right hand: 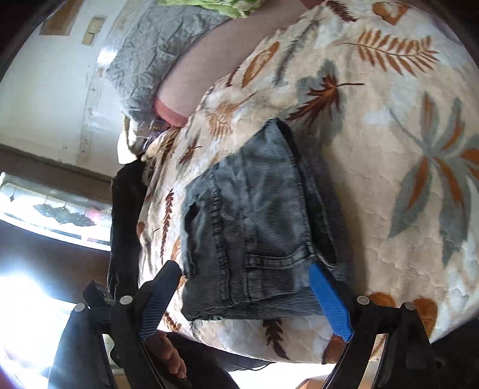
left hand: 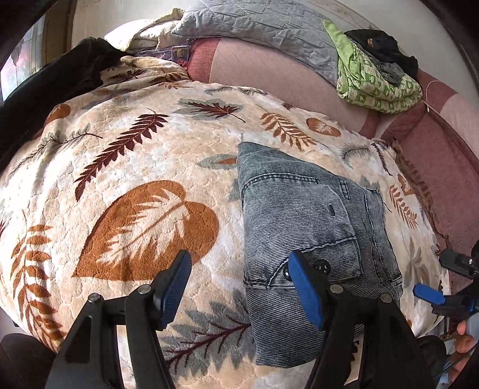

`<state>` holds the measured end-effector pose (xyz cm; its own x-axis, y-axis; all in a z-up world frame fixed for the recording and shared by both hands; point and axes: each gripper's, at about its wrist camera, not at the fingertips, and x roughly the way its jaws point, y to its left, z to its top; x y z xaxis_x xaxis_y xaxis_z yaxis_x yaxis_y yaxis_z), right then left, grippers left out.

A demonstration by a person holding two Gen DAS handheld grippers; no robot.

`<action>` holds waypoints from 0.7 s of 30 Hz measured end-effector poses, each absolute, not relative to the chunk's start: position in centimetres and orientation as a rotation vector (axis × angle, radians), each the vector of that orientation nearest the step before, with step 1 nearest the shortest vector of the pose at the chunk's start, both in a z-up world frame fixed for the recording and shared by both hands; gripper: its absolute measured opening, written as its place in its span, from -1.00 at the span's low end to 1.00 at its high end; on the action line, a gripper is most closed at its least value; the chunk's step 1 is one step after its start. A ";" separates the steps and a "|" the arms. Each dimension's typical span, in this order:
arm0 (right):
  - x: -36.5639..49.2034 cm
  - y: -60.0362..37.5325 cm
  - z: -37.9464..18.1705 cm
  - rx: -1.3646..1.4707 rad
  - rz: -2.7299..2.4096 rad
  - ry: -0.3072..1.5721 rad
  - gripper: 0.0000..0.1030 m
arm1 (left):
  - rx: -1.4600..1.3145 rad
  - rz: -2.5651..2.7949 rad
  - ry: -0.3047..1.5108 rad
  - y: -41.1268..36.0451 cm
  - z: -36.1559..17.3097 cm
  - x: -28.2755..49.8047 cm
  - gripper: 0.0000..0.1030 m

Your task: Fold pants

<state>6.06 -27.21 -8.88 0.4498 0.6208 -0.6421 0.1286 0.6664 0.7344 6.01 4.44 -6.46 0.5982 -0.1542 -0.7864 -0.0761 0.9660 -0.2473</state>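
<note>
The pants are grey-blue jeans (left hand: pixel 302 215), folded into a compact stack that lies flat on a leaf-print blanket (left hand: pixel 134 167). My left gripper (left hand: pixel 239 287) hovers over the stack's near left edge. Its jaws are open, with only blanket and the denim's edge showing between them; its right finger (left hand: pixel 305 287) overlaps the denim near a rivet. My right gripper (right hand: pixel 245 299) stands wide open just short of the jeans (right hand: pixel 254 215), gripping nothing. In the left wrist view the right gripper (left hand: pixel 440 278) sits beside the stack at the blanket's right edge.
A pink bedsheet (left hand: pixel 269 77) lies beyond the blanket, with a grey quilt (left hand: pixel 254 27) and a green patterned cloth (left hand: pixel 374 83) topped by dark garments at the far side. A black garment (left hand: pixel 54 80) lies at the far left. A person's fingers (left hand: pixel 464 338) hold the right gripper.
</note>
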 end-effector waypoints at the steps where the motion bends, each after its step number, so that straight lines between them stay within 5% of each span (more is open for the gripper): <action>1: 5.7 -27.7 -9.6 0.844 0.334 1.095 0.75 | -0.278 -0.041 0.930 4.8 -6.5 5.8 0.32; 9: 6.3 -27.7 -13.2 1.014 0.345 1.145 0.74 | -0.295 -0.023 0.951 5.5 -7.4 5.8 0.32; 12: 7.1 -27.3 -14.3 1.021 0.301 1.156 0.59 | -0.286 -0.026 0.947 5.4 -7.5 5.5 0.32; 13: 7.2 -27.3 -14.3 1.013 0.283 1.155 0.44 | -0.286 -0.024 0.947 5.5 -7.5 5.4 0.32; 16: 7.4 -27.7 -14.5 0.955 0.223 1.167 -0.55 | -0.288 -0.023 0.956 5.5 -7.8 5.4 0.32; 21: 6.4 -27.3 -12.1 0.855 0.232 1.092 -0.73 | -0.275 -0.026 0.948 5.5 -7.4 5.4 0.32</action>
<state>6.44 -27.32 -12.13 0.4730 0.5573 -0.6824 0.2322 0.6683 0.7067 5.39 5.46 -7.43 0.5857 -0.1420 -0.7980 -0.0985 0.9647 -0.2441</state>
